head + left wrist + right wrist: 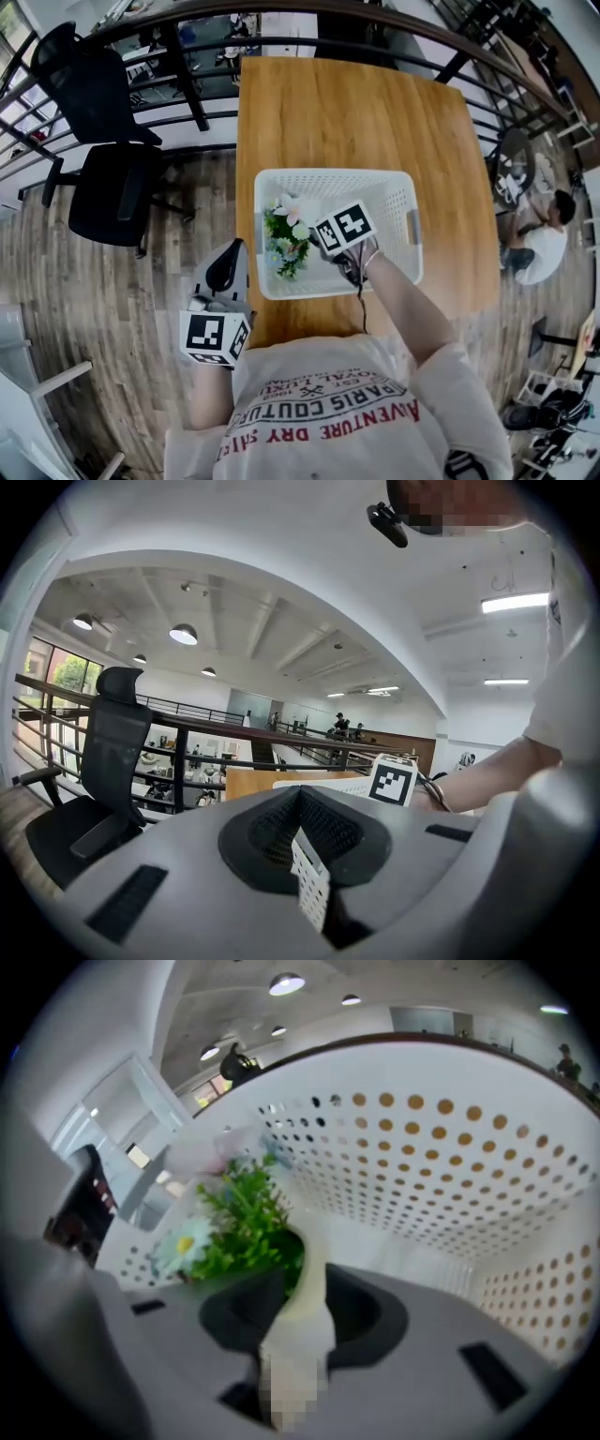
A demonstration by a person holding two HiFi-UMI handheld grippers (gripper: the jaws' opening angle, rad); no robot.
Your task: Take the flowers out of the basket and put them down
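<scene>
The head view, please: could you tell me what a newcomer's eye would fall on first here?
A white basket full of small holes sits at the near end of a wooden table, with a bunch of flowers in its left part. The right hand-held gripper reaches into the basket, right next to the flowers. The left hand-held gripper hangs off the table's near left corner, holding nothing.

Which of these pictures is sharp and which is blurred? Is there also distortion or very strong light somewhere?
Right gripper view: soft all over, the flowers and the basket wall are smeared. Left gripper view: sharp, with bright ceiling lamps but no glare that hides anything. Head view: sharp and evenly lit, with a strong fisheye that bends the railing and the edges of the table.
</scene>
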